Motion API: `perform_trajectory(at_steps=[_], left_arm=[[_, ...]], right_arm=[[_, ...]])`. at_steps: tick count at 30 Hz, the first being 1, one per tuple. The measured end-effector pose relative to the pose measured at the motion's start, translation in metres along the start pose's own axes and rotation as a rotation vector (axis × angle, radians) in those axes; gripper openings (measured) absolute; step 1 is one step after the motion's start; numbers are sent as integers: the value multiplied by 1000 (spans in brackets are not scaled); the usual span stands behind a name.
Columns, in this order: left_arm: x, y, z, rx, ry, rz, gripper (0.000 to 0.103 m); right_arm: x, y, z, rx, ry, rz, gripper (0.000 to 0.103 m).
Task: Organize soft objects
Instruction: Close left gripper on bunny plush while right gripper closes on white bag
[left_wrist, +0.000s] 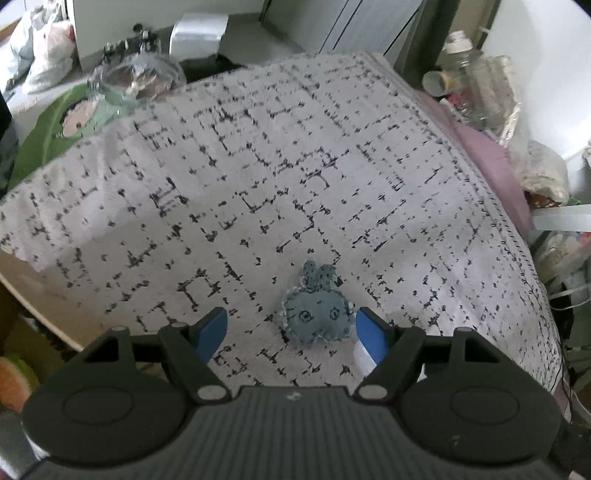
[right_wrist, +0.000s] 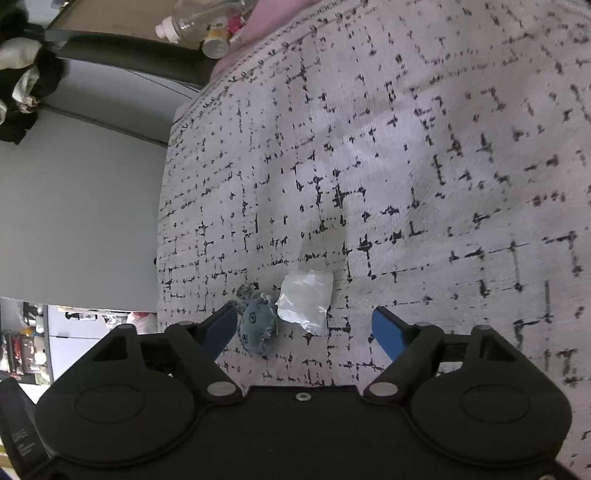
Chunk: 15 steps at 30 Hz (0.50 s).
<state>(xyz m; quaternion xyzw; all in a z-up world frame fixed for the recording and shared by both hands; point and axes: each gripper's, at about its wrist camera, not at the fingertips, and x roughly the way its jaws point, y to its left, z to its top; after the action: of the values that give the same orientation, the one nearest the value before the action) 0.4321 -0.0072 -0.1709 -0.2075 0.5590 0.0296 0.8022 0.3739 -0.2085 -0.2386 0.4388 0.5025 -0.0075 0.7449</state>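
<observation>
A small blue denim plush toy (left_wrist: 317, 316) with two ears and stitched eyes lies on a white cloth with black marks (left_wrist: 258, 177). My left gripper (left_wrist: 291, 326) is open, and the toy sits between its blue fingertips, close to the right one. In the right wrist view the same toy (right_wrist: 256, 323) lies by the left fingertip, touching a small white crumpled packet (right_wrist: 304, 300). My right gripper (right_wrist: 304, 326) is open, with the packet and toy between its fingers. A white edge of the packet (left_wrist: 364, 356) shows under the left gripper's right finger.
A glass jar (left_wrist: 133, 83) and a green cushion (left_wrist: 48, 136) lie at the cloth's far left. Plastic bottles and bags (left_wrist: 476, 85) crowd the far right beside a pink cloth (left_wrist: 495, 170). In the right wrist view the cloth's edge drops off (right_wrist: 166, 206) to a grey floor, and bottles (right_wrist: 199, 18) lie beyond.
</observation>
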Motion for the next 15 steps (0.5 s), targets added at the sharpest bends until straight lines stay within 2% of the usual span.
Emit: perform_trajectory(at_steps=[6,11,13,15], left_arm=[[26,0,2,-35,42,-11,71],[48,-4,4,-55,74,-10,65],[54,-7,5,-52,76,-11,57],[59,-10,6,-47,75,4,56]], right_arm=[[18,-3,6,34,20,-30,77],[28,0,11,34,15,-22,76],[32,1,12,28,13,-19,73],[34,1,12,22,12,-23,72]])
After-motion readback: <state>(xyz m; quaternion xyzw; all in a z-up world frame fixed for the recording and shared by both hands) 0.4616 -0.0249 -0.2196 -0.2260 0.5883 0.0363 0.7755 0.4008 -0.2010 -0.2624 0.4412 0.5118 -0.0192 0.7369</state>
